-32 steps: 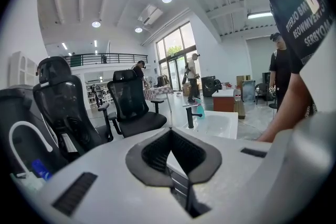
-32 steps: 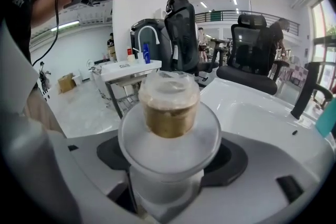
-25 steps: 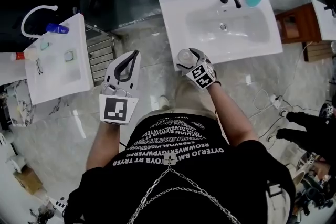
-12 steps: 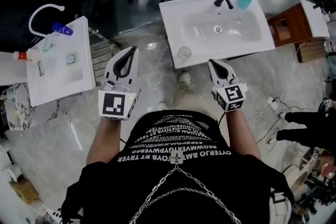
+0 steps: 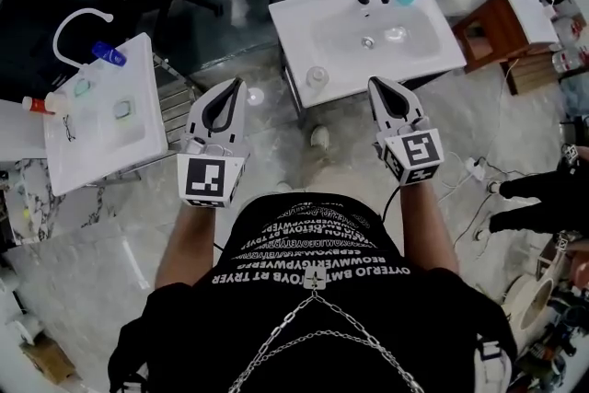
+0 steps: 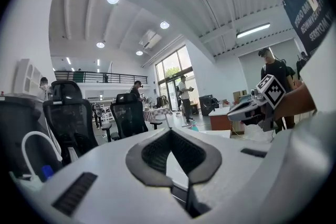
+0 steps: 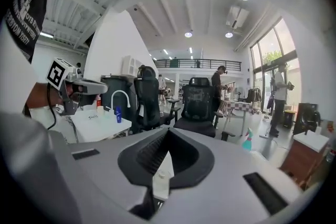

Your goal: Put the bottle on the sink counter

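Bottle [image 5: 317, 76] on sink counter [image 5: 296, 21]; right gripper [image 5: 379, 86] nearby, jaws together.

Rows of white capitals are printed on the black shirt [image 5: 311, 246]. The largest is read roughly as "OYTERJO BMTYOVB RT TRYER"; the rest are illegible. Coded square markers, without letters, are borne by the left hand-held gripper [image 5: 238, 86] and the right hand-held gripper [image 5: 375, 86].
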Demonstrator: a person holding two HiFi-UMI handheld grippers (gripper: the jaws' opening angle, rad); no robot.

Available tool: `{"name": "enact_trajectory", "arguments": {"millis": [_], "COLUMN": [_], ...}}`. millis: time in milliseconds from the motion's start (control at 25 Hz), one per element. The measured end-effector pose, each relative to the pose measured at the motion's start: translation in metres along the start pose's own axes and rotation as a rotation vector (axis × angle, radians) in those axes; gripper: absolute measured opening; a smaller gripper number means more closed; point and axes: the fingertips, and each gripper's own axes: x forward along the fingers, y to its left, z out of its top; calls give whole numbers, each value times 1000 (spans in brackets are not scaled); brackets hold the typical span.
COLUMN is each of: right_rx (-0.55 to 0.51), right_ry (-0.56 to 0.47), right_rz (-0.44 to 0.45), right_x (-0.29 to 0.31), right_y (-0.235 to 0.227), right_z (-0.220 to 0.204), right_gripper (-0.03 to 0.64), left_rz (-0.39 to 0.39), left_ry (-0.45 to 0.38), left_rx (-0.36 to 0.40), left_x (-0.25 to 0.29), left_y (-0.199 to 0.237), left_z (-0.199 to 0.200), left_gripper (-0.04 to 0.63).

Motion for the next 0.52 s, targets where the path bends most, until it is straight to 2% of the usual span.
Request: {"name": "enact_trajectory", "arguments": {"millis": [240, 520], "right_rx": [-37, -51], "right_ry": [11, 34], "right_rz": [-34, -19], "right_x": [-16, -25], "right_y": [10, 8], "right_z": [10, 1], "right_gripper": [-6, -6], "left_rz": [-16, -37], "left_ry": [13, -20], "left_rx": [-13, -9], "left_x": [-20, -7], "left_y": [-13, -30], "left_z": [-11, 4], "left_gripper": [6, 6]}}
